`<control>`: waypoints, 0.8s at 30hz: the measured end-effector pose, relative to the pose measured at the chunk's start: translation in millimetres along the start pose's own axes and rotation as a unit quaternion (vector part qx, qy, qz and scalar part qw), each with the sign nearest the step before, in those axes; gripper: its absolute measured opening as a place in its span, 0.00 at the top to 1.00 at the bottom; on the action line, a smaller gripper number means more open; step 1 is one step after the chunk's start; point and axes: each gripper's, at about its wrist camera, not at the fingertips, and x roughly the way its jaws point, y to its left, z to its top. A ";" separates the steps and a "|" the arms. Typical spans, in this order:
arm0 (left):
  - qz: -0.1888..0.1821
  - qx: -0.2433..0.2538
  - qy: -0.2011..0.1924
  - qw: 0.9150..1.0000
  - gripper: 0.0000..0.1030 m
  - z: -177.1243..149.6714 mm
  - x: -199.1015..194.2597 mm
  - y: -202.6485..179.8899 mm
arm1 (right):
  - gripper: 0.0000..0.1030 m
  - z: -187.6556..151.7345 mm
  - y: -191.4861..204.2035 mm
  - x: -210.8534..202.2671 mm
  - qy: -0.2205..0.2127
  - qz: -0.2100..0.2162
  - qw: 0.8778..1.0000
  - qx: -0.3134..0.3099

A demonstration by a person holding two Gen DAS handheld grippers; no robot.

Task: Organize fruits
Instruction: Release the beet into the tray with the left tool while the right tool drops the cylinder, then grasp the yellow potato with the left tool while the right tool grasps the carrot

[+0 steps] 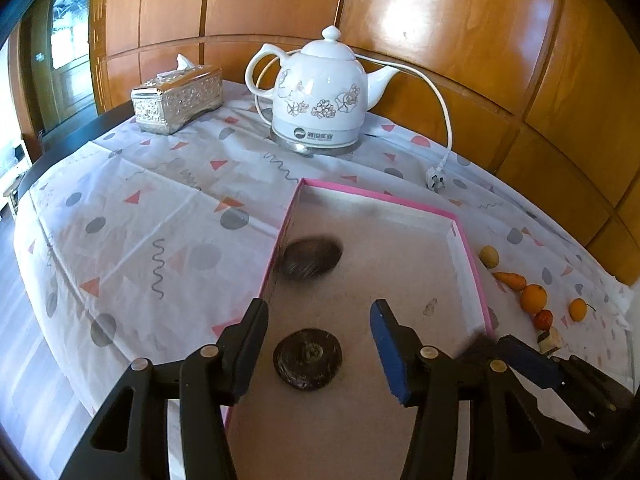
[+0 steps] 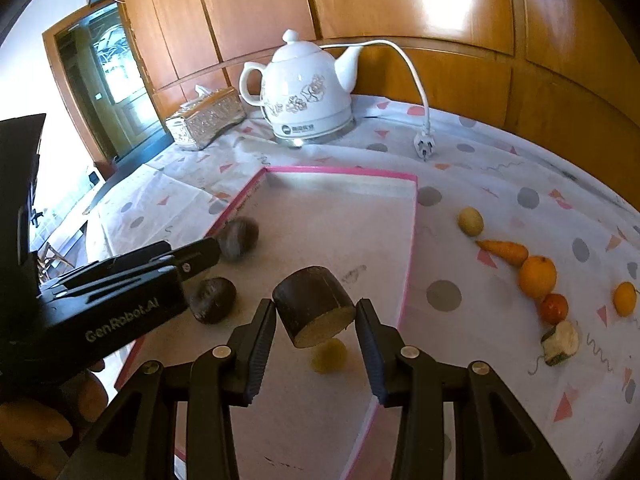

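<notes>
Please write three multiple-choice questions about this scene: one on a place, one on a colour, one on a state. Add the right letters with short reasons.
1. Where is the carrot? A beside the kettle; B on the cloth; C on the tissue box.
2. The tray rim is: A pink; B green; C black.
3. The right gripper is: A empty; B shut on the dark cut piece; C gripping a plug.
Answers: B, it lies on the cloth; A, the edge shows pink; B, the jaws press both its sides.
</notes>
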 end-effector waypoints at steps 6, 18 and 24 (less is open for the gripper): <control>-0.016 0.028 0.001 0.999 0.48 -4.9 -4.0 -21.5 | 0.59 -3.9 -19.5 -14.0 -0.022 -0.018 0.999 0.030; -0.049 0.065 0.008 0.997 0.48 -2.6 1.9 -70.3 | 0.59 -10.0 -71.8 -26.2 -0.032 -0.061 0.994 0.080; -0.069 0.086 0.005 0.994 0.49 6.3 6.7 -102.1 | 0.59 -1.0 -96.6 -26.8 -0.034 -0.086 0.992 0.082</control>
